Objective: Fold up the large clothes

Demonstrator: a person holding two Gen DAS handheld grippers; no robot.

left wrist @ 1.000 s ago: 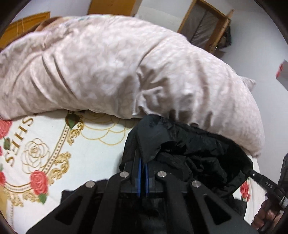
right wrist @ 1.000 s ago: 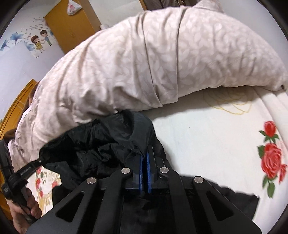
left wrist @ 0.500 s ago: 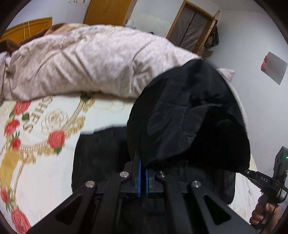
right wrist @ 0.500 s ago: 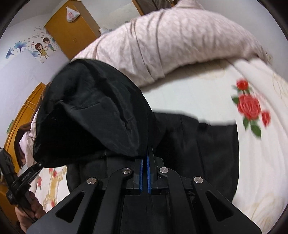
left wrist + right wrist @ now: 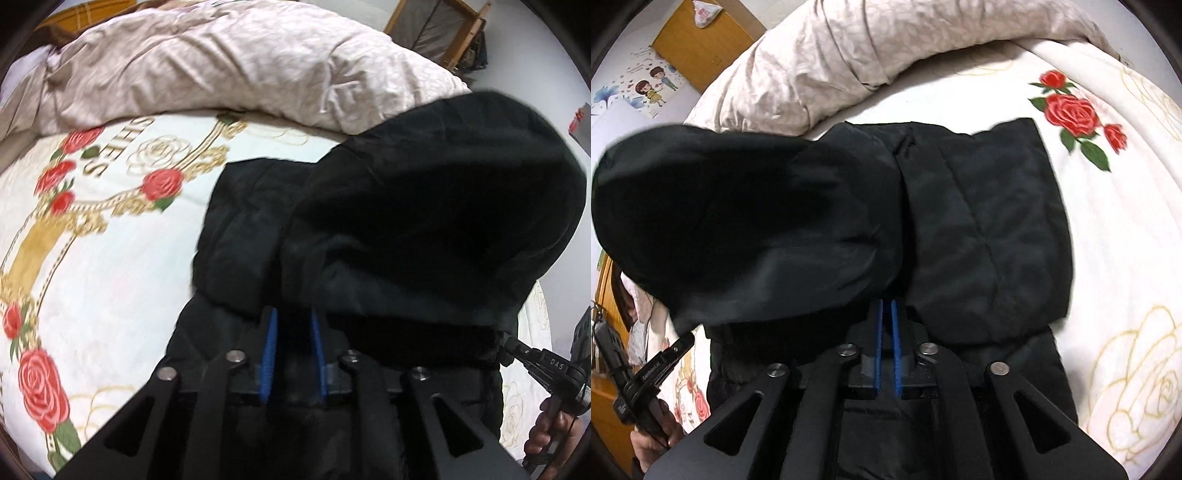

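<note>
I have the black padded jacket [image 5: 990, 229] spread on the bed [image 5: 122, 280], its sleeves already laid in over the body, and the hood [image 5: 436, 221] is up off the sheet, ballooning between my two tools. My left gripper [image 5: 293, 354] has its blue fingers [image 5: 269, 354] parted with a clear gap, and I judge the cloth there to be slack or barely caught rather than pinched. My right gripper [image 5: 886, 343] has its fingers [image 5: 895, 347] drawn nearly together at the hood's lower edge; whether fabric is actually nipped between them I cannot tell, since the hood covers the tips. The rumpled beige duvet [image 5: 849, 55] lies heaped beyond the jacket, near its far edge. This garment looks puffy, light for its bulk and smooth-shelled, so I expect it to slide and to spring back open instead of keeping a crease. I would take hold at seams and the hood's rim, where layers are thick and stitched, not on the slick quilted panels, and press each fold down flat afterwards.
</note>
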